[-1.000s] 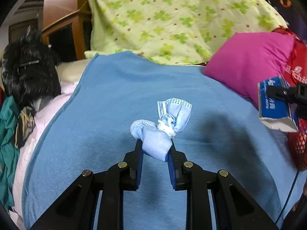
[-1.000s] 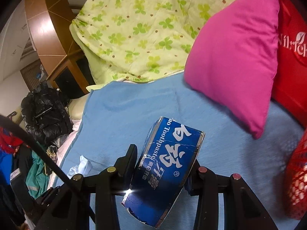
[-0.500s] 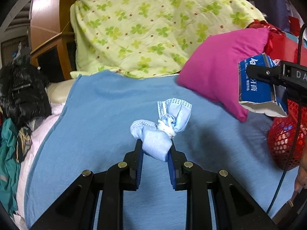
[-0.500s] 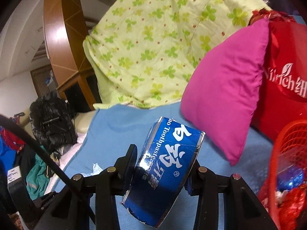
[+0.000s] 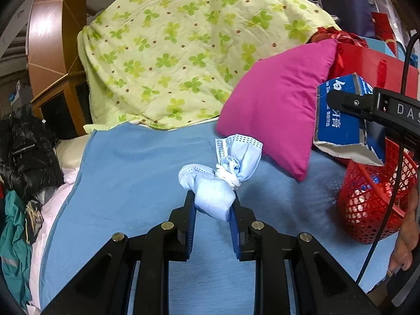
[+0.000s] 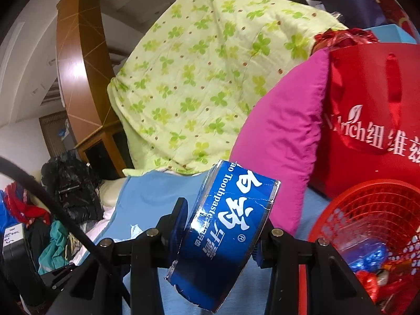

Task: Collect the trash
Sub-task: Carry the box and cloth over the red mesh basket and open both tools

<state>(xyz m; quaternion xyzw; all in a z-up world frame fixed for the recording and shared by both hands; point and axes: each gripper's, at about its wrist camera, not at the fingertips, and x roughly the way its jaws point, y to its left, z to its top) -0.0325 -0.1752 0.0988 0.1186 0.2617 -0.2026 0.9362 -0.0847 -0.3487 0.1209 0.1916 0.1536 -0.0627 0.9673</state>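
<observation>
Left claw: your left claw [image 5: 212, 207] is clamped tight on a knotted blue face mask [image 5: 223, 181]; its two pads press the lower wad from either side.
Mask position: the mask sticks up and forward out of the claw tips, its knot and pleated ends above the pads, clear of the blue blanket [image 5: 131, 173] below.
Right claw: your right claw [image 6: 223, 225] is closed on a blue toothpaste box [image 6: 225, 233], one pad on each long face.
Box position: the box sits tilted between the pads, its torn open end hanging down toward you and its other end pointing up and away. From the left wrist view the same box [image 5: 341, 120] shows at the right edge, above the near rim of the basket.
Basket: a red mesh basket [image 6: 367, 210] stands on the bed just right of the box, with wrappers and other trash inside.
Behind: a pink pillow [image 5: 278, 99] leans against a red bag [image 6: 372, 110]; a green clover quilt [image 5: 189, 52] is piled further back.
Your hand: part of a hand [image 5: 405, 236] shows at the right edge of the left view, below the basket.
</observation>
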